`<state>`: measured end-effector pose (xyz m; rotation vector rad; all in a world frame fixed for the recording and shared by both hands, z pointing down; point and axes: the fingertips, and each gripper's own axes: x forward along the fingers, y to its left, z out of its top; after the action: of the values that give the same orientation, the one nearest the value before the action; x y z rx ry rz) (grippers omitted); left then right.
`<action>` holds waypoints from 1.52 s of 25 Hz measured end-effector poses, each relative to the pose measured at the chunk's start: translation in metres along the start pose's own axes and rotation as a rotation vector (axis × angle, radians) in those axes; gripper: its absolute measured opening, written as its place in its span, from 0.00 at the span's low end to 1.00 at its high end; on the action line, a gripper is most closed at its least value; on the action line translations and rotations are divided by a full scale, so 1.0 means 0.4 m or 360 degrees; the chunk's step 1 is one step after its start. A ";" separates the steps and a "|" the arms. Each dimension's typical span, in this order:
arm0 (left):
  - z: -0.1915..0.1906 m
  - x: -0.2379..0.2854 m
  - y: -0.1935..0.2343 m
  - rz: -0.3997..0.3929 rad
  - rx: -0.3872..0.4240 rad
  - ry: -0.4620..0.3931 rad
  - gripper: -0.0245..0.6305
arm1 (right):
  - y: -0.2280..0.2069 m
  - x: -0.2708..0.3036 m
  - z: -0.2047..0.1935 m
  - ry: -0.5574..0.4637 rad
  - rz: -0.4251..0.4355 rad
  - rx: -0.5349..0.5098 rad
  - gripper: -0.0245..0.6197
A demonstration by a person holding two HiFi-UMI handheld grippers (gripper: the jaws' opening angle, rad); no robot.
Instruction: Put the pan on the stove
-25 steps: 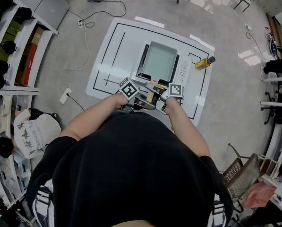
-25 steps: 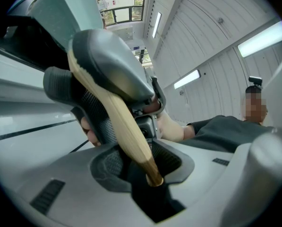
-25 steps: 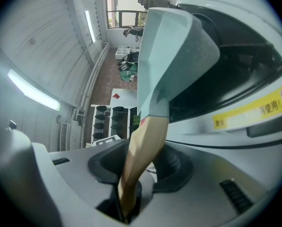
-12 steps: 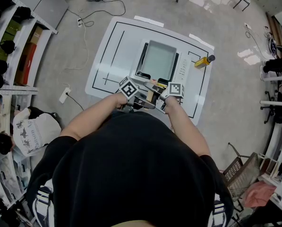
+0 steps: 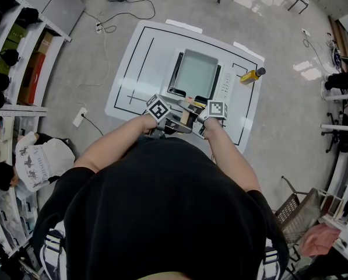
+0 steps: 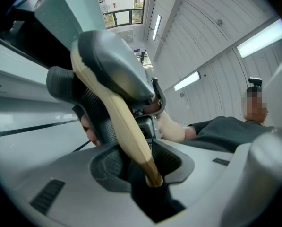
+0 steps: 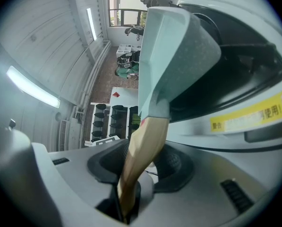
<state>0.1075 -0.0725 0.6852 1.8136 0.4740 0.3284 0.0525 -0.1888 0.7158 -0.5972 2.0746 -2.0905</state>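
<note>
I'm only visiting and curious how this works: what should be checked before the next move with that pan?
1. Pan over the stove: ok.
2. Pan resting flat on it: cannot tell.
3. Left gripper jaws shut on the wooden handle: ok.
4. Right gripper jaws have just been opening, handle between them; pads pressing it: cannot tell.
5. Yellow bottle apart from stove: ok.

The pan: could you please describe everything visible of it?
The pan is rectangular, pale grey-green, seemingly coated metal, with a light wooden handle. It lies level over the portable stove, handle toward the person. The left tool and right tool both clasp the handle; the right tool's jaws have just been opening.
</note>
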 end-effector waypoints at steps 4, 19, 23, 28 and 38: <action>0.005 0.001 -0.006 -0.0009 0.0026 -0.0015 0.25 | -0.002 0.002 -0.001 0.0016 0.0004 -0.0028 0.30; 0.005 -0.017 -0.004 0.0022 -0.0059 -0.0056 0.33 | -0.012 -0.022 0.000 -0.0043 -0.0015 0.0001 0.42; 0.016 -0.020 -0.007 0.0022 -0.0061 -0.0093 0.38 | -0.015 -0.037 -0.003 -0.0064 -0.0028 0.0006 0.42; 0.021 -0.036 0.013 0.0077 -0.0055 -0.0113 0.41 | -0.015 -0.059 -0.001 -0.0097 -0.0041 -0.0002 0.42; 0.021 -0.120 0.010 0.0193 -0.0025 -0.0140 0.42 | 0.003 -0.134 0.008 -0.0186 -0.0112 -0.0094 0.43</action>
<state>0.0700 -0.1036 0.6874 1.8372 0.2997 0.3329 0.1025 -0.1722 0.7046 -0.7920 2.0849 -1.9843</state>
